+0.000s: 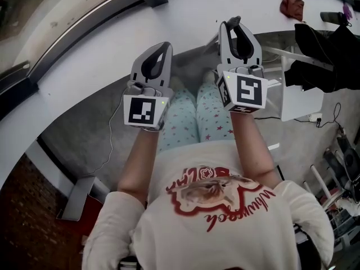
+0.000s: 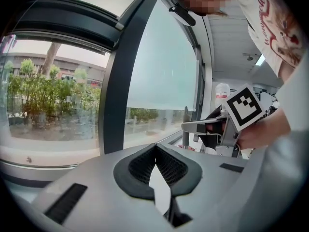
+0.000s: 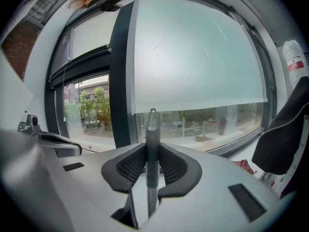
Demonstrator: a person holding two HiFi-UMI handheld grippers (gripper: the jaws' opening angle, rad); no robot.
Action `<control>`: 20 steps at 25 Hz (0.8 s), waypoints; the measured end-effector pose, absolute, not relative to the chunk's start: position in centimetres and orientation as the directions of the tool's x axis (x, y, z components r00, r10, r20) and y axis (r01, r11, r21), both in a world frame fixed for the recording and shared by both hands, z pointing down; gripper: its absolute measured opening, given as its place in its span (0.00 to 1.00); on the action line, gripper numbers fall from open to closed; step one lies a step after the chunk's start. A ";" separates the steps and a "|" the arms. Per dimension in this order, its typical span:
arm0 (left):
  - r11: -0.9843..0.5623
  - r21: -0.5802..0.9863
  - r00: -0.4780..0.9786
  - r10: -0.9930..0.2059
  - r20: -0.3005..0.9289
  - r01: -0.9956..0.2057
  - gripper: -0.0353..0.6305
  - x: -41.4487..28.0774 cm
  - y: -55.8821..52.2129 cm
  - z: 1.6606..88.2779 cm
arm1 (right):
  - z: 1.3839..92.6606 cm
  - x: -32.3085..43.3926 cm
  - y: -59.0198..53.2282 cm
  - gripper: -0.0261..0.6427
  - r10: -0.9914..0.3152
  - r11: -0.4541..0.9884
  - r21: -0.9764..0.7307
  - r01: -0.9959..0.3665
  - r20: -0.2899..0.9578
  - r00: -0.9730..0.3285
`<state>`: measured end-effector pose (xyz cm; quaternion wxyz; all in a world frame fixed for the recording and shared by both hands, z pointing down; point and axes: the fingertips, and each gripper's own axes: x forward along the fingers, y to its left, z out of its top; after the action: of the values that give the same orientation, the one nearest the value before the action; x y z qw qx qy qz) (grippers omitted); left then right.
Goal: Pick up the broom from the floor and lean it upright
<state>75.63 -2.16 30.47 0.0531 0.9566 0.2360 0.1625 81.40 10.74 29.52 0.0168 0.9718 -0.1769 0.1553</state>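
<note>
My right gripper (image 3: 152,151) is shut on the broom's thin grey handle (image 3: 152,139). The handle stands upright between the pads, and its hanging-loop end (image 3: 152,116) pokes up above them against the window. The broom's head is hidden in every view. In the head view the right gripper (image 1: 236,27) is held out ahead of the person's chest, near the white window sill (image 1: 169,24). My left gripper (image 1: 157,55) hangs beside it, a little lower and to the left. Its pads meet at the tips (image 2: 155,149) with nothing between them. The left gripper view shows the right gripper (image 2: 207,127) off to the right.
A large window with a dark frame post (image 3: 123,81) fills the space ahead. A dark jacket (image 1: 320,55) hangs at the right over a white table (image 1: 301,103). A red cloth (image 1: 292,5) lies on the sill. Cables (image 1: 332,120) trail on the grey floor.
</note>
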 end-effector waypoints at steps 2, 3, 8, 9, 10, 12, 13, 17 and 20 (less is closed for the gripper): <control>-0.886 0.185 0.839 0.463 0.287 0.426 0.09 75.8 -2.2 30.4 | 29.5 81.3 10.6 0.18 -0.362 -0.925 -0.008 -0.379 0.317 0.877; -0.887 0.188 0.841 0.460 0.286 0.422 0.09 75.9 -2.2 30.3 | 29.4 81.3 10.7 0.18 -0.371 -0.920 -0.002 -0.391 0.322 0.871; -0.883 0.181 0.832 0.468 0.297 0.432 0.09 76.0 -1.7 30.2 | 29.1 81.6 11.4 0.24 -0.392 -0.908 0.010 -0.418 0.328 0.860; -0.882 0.177 0.829 0.470 0.303 0.436 0.09 76.0 -1.6 30.4 | 28.8 81.7 11.5 0.27 -0.395 -0.907 0.013 -0.421 0.322 0.860; -0.882 0.175 0.827 0.471 0.306 0.438 0.09 76.1 -1.6 30.6 | 28.3 81.9 11.4 0.28 -0.402 -0.904 0.021 -0.428 0.306 0.863; -0.880 0.183 0.827 0.474 0.303 0.438 0.09 76.1 -1.3 30.5 | 27.1 81.9 11.6 0.31 -0.414 -0.895 0.052 -0.443 0.268 0.870; -0.878 0.186 0.825 0.478 0.302 0.441 0.09 76.1 -1.1 30.5 | 26.7 81.8 11.8 0.32 -0.417 -0.893 0.064 -0.446 0.257 0.872; -0.865 0.180 0.814 0.502 0.294 0.468 0.09 76.2 0.1 30.0 | 24.9 82.1 13.1 0.36 -0.406 -0.903 0.055 -0.426 0.212 0.889; -0.852 0.176 0.804 0.523 0.282 0.492 0.09 76.3 0.8 29.2 | 23.7 82.0 13.9 0.37 -0.387 -0.908 0.093 -0.409 0.190 0.902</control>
<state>76.26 0.76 29.22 0.0471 0.9486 0.2675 0.1621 82.05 13.86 23.73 0.0653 0.9731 -0.2043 0.0839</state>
